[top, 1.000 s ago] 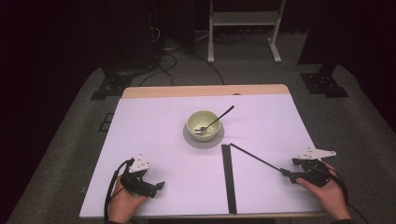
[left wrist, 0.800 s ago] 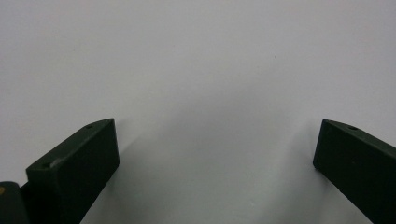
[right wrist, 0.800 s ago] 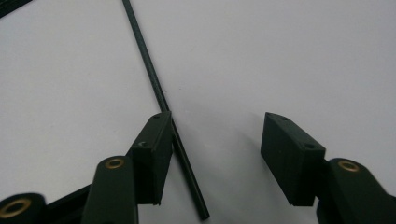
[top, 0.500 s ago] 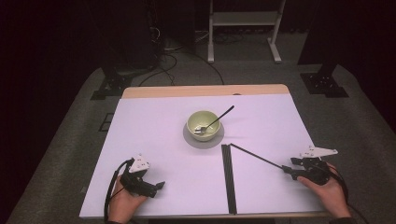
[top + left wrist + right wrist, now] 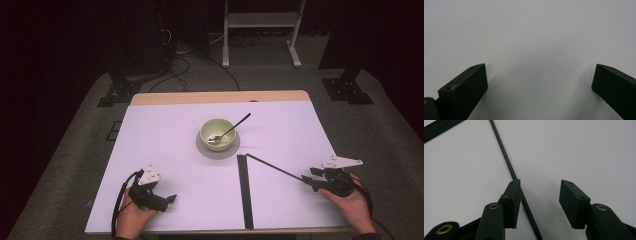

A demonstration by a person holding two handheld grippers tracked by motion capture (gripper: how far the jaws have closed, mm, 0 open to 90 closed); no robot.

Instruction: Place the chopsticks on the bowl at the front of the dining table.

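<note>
Right gripper view: thin black rod (image 5: pixel 510 170) lies flat between spread jaws of right gripper (image 5: pixel 540 195); left gripper (image 5: pixel 539 82) gapes wide.

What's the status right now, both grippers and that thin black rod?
Left gripper open over bare table. Right gripper open, thin black rod running between its fingers. Bowl with spoon beyond, clear.

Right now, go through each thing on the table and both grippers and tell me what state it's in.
Green bowl: upright on a grey saucer.
Spoon: resting in the bowl, handle leaning over the rim.
Thin black rod: lying flat, angled, passing between the right gripper's jaws.
Black strip bundle: lying flat and straight.
Left gripper: open, holding nothing.
Right gripper: open around the rod, not clamped.
</note>
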